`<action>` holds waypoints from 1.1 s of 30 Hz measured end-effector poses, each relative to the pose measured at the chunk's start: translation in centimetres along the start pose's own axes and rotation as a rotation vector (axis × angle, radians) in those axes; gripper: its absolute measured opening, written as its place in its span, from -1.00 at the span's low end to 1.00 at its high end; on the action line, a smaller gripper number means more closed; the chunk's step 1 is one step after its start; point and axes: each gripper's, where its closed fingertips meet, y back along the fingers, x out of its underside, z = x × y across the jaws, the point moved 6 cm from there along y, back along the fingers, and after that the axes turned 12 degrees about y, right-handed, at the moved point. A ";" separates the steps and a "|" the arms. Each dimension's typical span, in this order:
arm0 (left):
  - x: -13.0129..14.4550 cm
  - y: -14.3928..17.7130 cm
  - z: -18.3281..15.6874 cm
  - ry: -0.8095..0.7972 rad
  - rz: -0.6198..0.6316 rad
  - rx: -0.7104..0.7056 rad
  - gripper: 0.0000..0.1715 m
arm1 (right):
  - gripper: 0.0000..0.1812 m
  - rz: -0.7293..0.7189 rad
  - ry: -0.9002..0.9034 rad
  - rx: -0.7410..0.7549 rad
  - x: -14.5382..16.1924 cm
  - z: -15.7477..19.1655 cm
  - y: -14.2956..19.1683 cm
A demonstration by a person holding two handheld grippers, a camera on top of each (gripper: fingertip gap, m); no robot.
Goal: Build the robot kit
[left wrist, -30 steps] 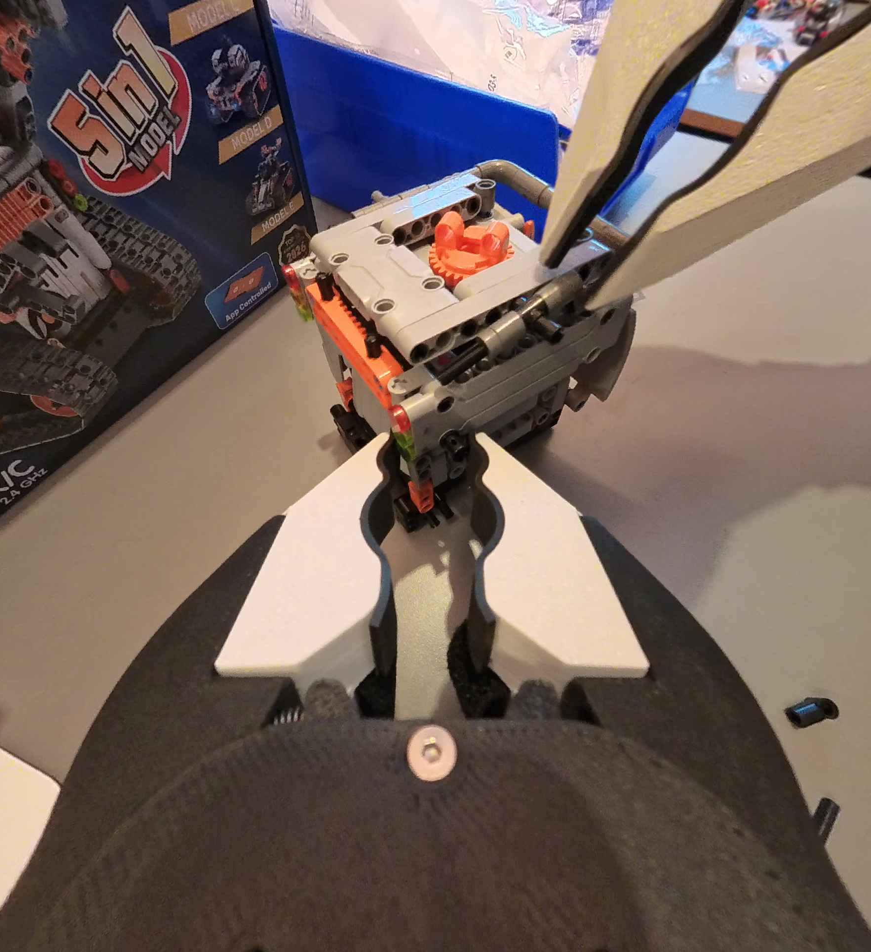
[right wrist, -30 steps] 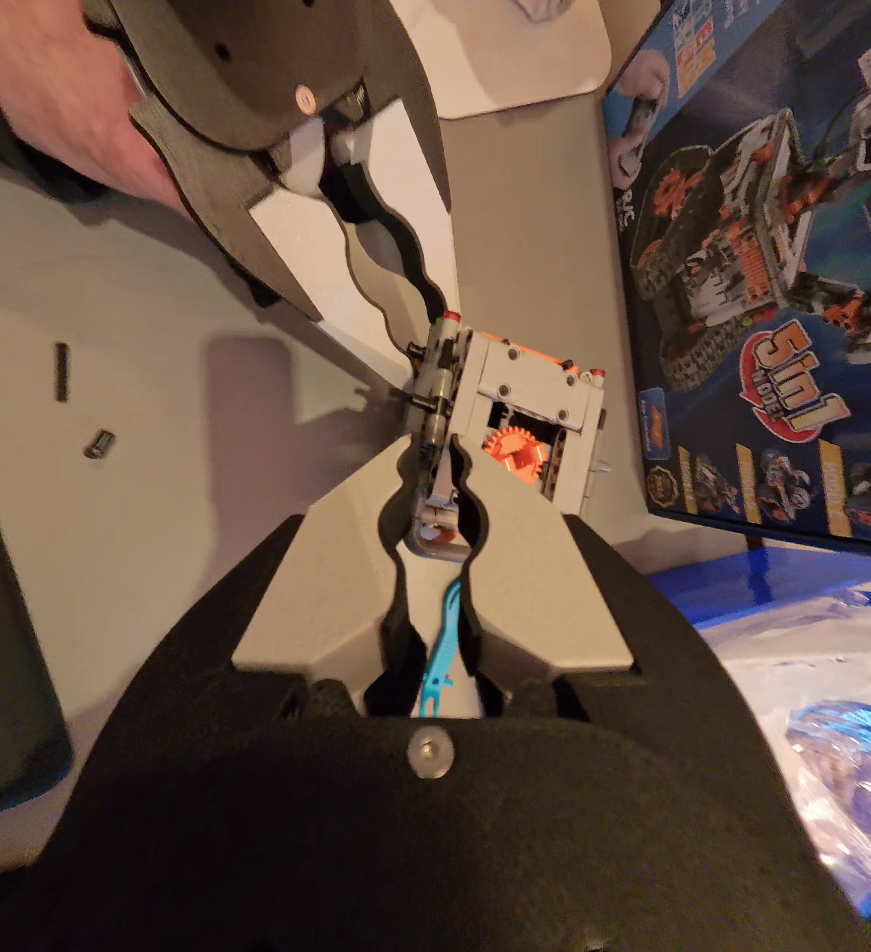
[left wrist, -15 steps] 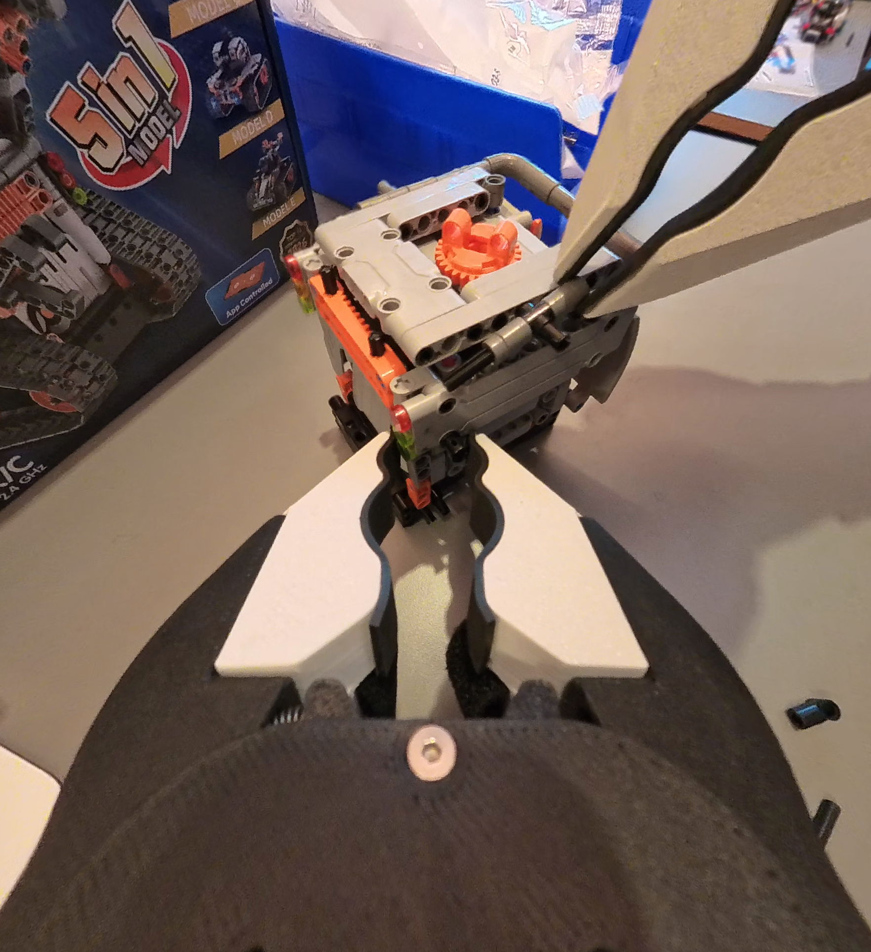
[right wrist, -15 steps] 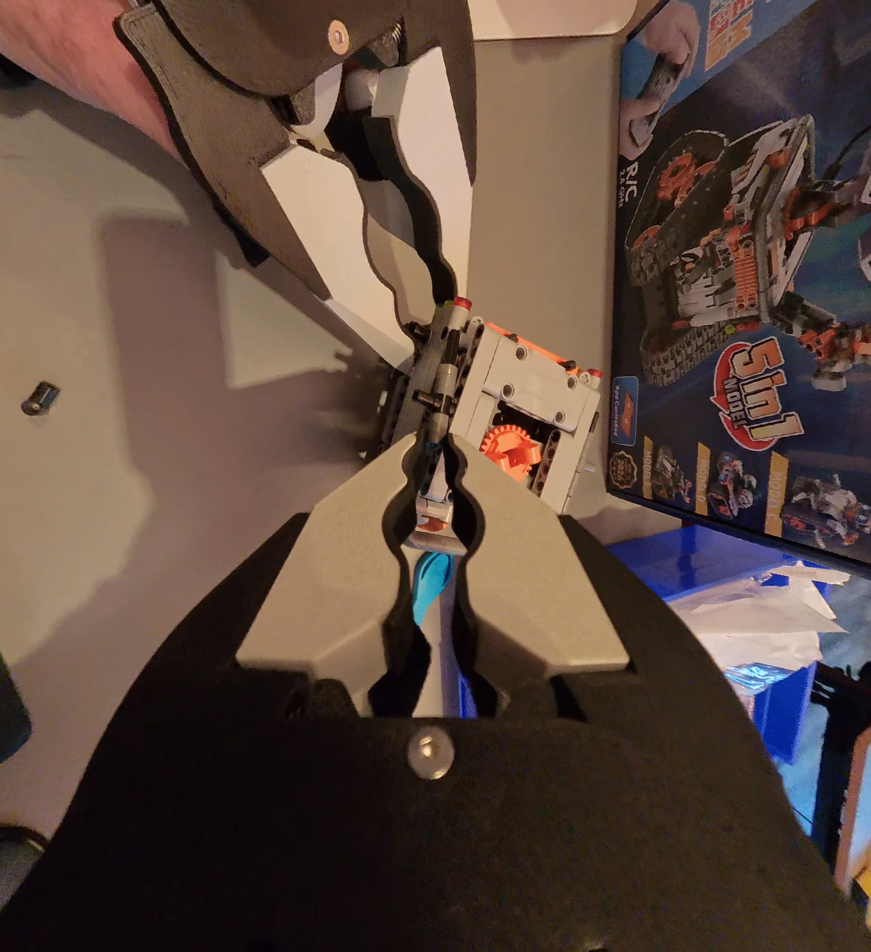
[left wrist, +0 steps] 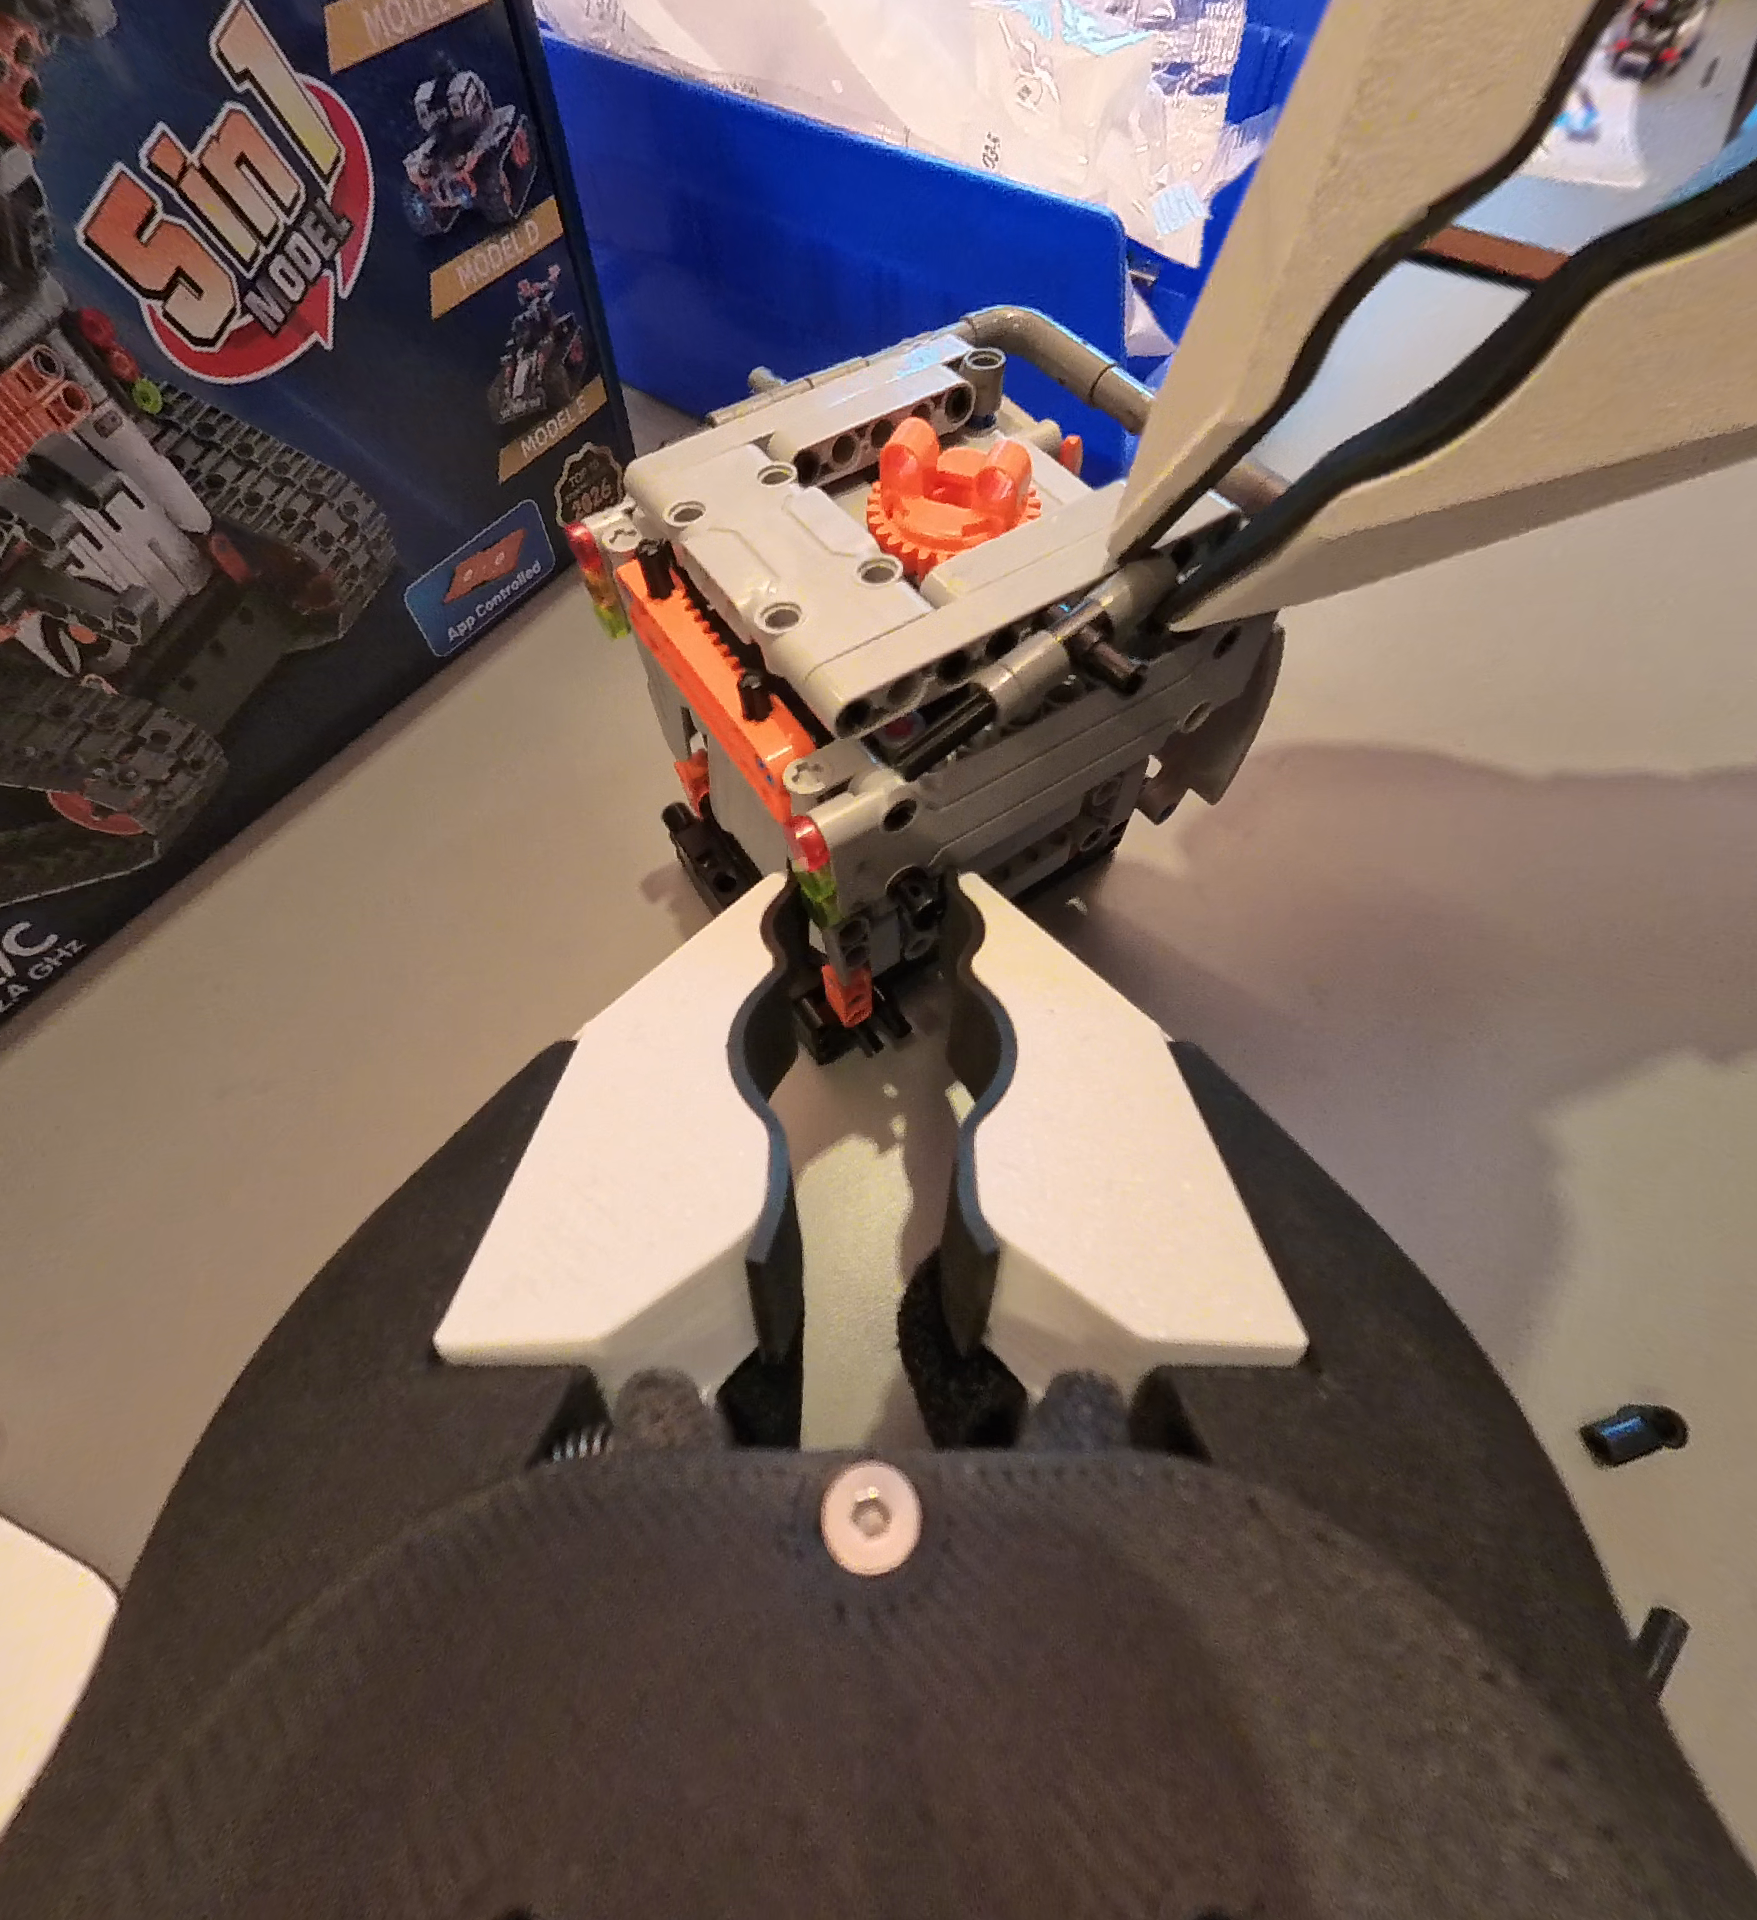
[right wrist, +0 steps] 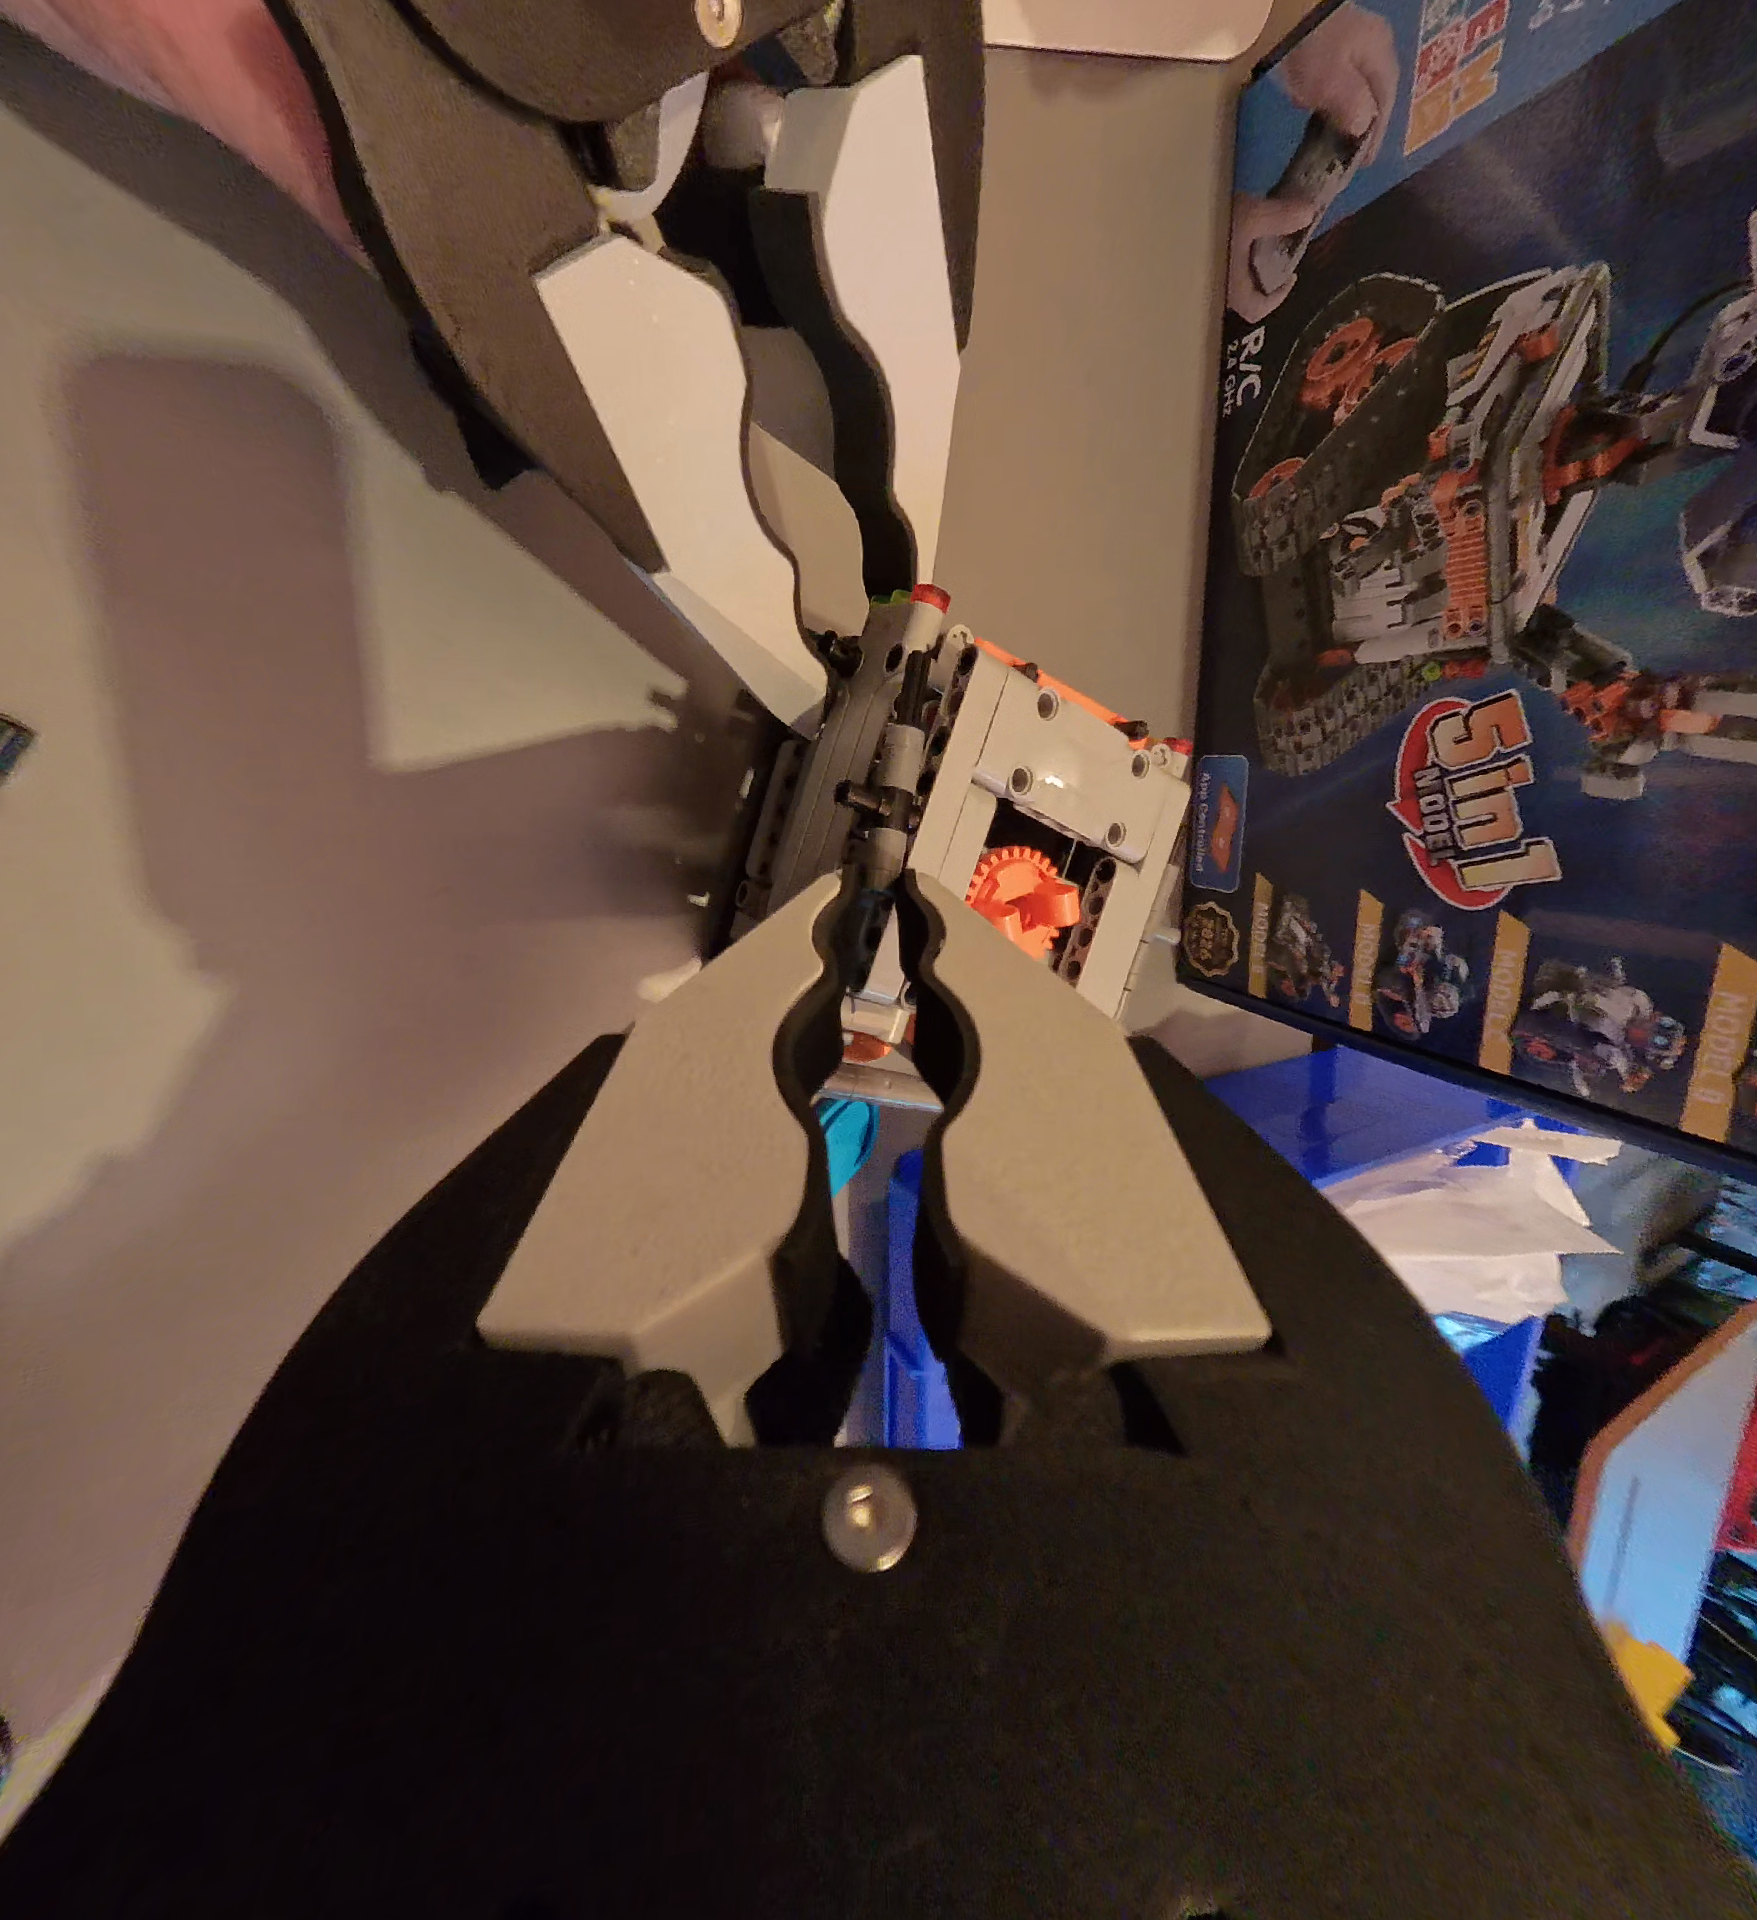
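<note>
On our left leans a blue toy box (left wrist: 178,436). Mid-bench (left wrist: 334,1039), our left claw (left wrist: 869,914) clamps the grey brick model's (left wrist: 915,644) lower corner, likely steadying it. Our right claw (left wrist: 1154,592) pinches a black pin on its top edge.

Both wrist views close, opposed, sharing brick model (left wrist: 915,644) (right wrist: 1019,800)
</note>
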 end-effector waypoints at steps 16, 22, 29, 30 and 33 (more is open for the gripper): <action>-0.1 0.0 0.0 0.008 -0.011 0.010 -0.76 | -1.00 -0.027 -0.056 -0.061 0.4 1.0 -0.1; -0.1 0.0 -0.1 0.008 -0.013 0.016 -0.75 | -0.98 -0.067 -0.125 -0.032 0.8 -0.1 1.0; -0.1 0.0 -0.1 0.004 -0.013 0.016 -0.75 | -0.97 -0.070 -0.166 -0.041 1.6 -0.1 0.9; -0.1 0.0 0.0 0.009 -0.014 0.020 -0.75 | -0.96 -0.070 -0.167 -0.029 1.6 -0.1 0.9; -0.1 0.0 0.0 0.009 -0.015 0.018 -0.75 | -0.92 -0.066 -0.175 -0.015 1.6 -0.1 0.7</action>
